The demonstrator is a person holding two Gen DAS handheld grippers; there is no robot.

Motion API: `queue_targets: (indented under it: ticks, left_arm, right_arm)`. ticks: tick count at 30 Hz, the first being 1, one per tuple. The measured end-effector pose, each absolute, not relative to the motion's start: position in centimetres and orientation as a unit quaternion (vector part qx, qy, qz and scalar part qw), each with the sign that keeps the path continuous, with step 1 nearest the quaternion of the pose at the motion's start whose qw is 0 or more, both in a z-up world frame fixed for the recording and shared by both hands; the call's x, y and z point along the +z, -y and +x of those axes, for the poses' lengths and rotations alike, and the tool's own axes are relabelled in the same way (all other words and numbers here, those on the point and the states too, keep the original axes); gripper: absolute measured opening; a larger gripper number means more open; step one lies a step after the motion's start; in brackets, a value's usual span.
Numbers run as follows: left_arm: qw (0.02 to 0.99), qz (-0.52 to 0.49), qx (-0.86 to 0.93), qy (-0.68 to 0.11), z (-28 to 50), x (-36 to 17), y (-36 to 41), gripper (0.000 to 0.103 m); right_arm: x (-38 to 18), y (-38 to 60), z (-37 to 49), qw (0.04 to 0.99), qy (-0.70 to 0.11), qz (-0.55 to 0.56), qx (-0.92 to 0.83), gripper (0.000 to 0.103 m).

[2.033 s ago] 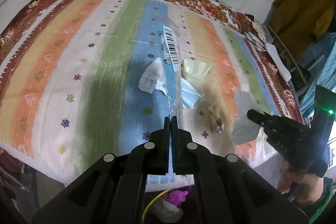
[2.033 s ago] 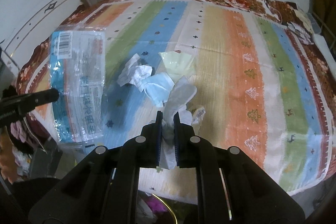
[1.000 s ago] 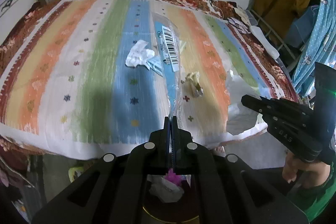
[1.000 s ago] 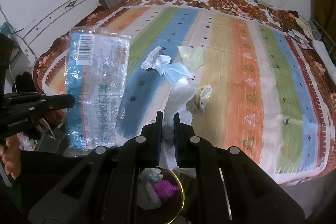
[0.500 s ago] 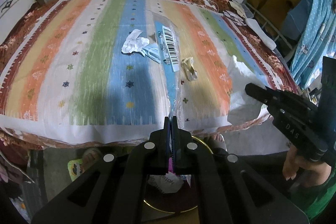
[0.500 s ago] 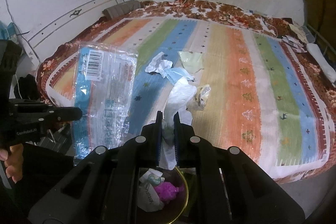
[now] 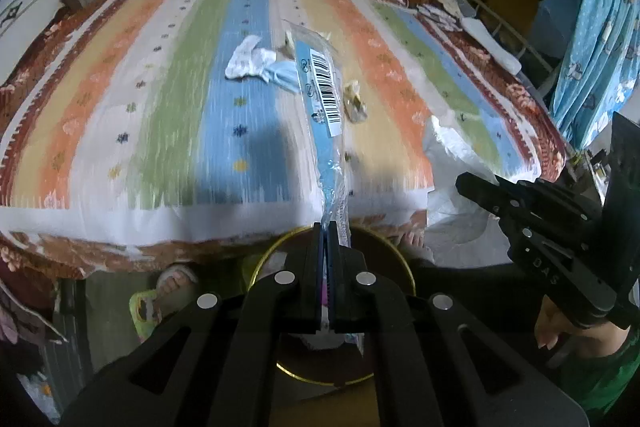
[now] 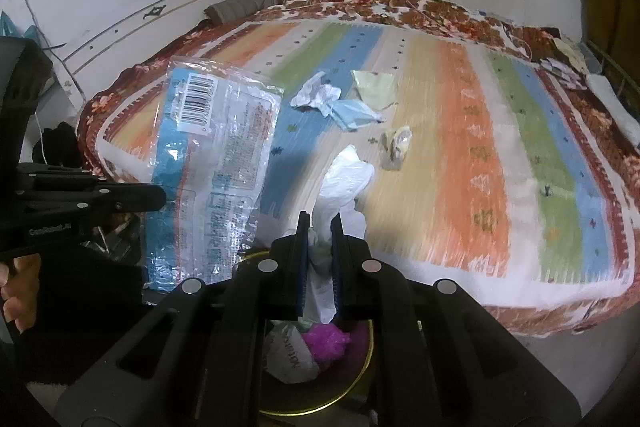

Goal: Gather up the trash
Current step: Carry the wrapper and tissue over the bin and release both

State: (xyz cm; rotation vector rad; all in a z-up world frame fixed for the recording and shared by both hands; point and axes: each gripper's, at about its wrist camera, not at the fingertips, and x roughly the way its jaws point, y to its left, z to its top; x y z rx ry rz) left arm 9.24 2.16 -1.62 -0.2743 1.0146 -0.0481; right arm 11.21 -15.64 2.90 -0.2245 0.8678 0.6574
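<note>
Left wrist view: both grippers held trash above the bin

Left wrist view showed the clear plastic wrapper (image 7: 324,95), blue-striped with a barcode, pinched edge-on in the fully closed left gripper (image 7: 328,239), hanging over the gold-rimmed bin (image 7: 264,263) at the foot of the bed (image 7: 120,87). The right gripper (image 8: 319,227) was clamped narrowly on a crumpled white plastic bag (image 8: 344,179), also above the bin, which already held a magenta scrap (image 8: 326,341) and a white wrapper (image 8: 290,357). On the striped bedspread lay crumpled white paper (image 8: 316,95), a blue face mask (image 8: 354,115), a pale green piece (image 8: 376,85) and a small yellowish wrapper (image 8: 396,143).
</note>
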Motion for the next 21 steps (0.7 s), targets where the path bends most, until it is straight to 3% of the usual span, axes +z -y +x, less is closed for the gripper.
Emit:
queue_targets:
  ticks: [21]
  left_arm:
    - [0.793, -0.116, 0.009, -0.598, 7.8, -9.1, 0.4, 0.001]
  right_arm:
    - [-4.0, 16.2, 8.0, 0.795, -0.519, -0.123, 0.288, 0.009]
